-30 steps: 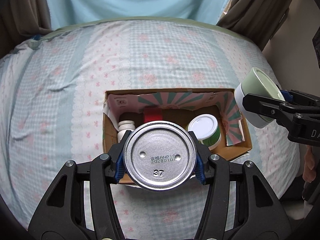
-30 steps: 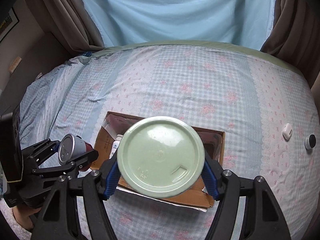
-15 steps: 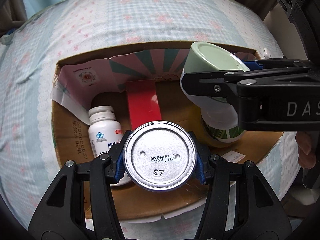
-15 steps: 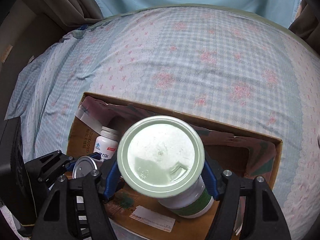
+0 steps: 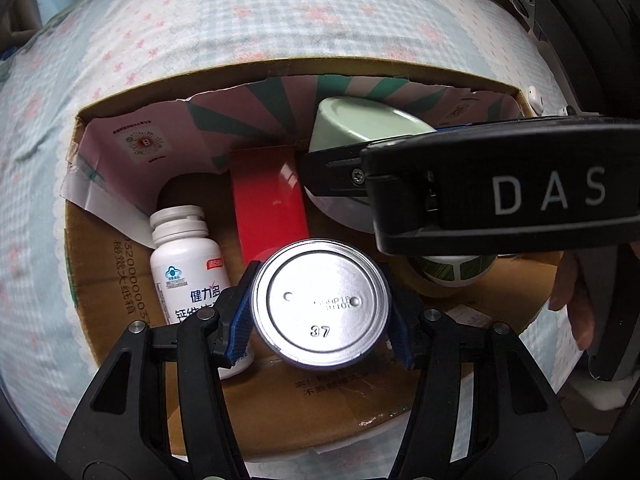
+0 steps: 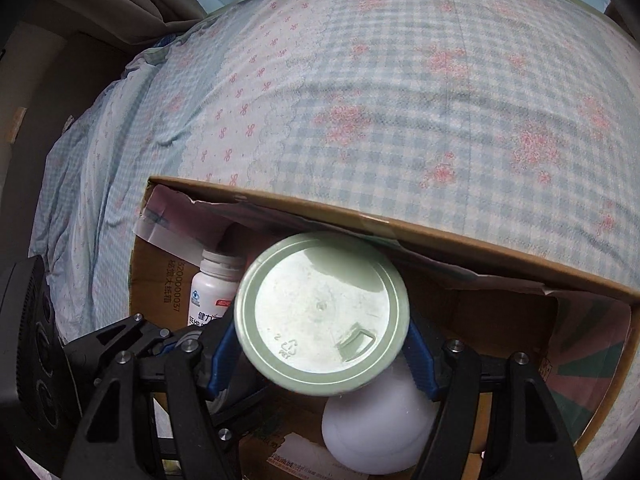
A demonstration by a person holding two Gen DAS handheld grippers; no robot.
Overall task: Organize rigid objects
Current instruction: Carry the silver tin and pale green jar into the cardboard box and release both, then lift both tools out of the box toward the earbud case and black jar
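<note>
The left gripper (image 5: 322, 310) has its jaws clamped on a metal can (image 5: 322, 306), whose silver end faces the camera with "37" stamped on it. The can hangs over the near middle of an open cardboard box (image 5: 100, 264) that sits on a bed (image 5: 280, 12) covered in a blue checked sheet with pink flowers.

The right gripper (image 6: 322, 344) has its jaws clamped on a green-lidded jar (image 6: 322, 314); in the right wrist view its pale green lid fills the gap between the blue pads. In the left wrist view that jar (image 5: 360, 124) is tilted inside the far right part of the box, with the right gripper's black body crossing in from the right above it.

Inside the box, a white pill bottle (image 5: 186, 256) with a white cap and printed label stands at the left, just beside the can. A red box (image 5: 270, 204) stands behind the can, between the pill bottle and the green-lidded jar. Below the right gripper sits a white jar with a green pattern (image 5: 452, 270), on the right side of the box floor; in the right wrist view its white top (image 6: 376, 420) shows just under the held jar. The far inner wall of the box carries a pink and green striped lining (image 5: 280, 116).
</note>
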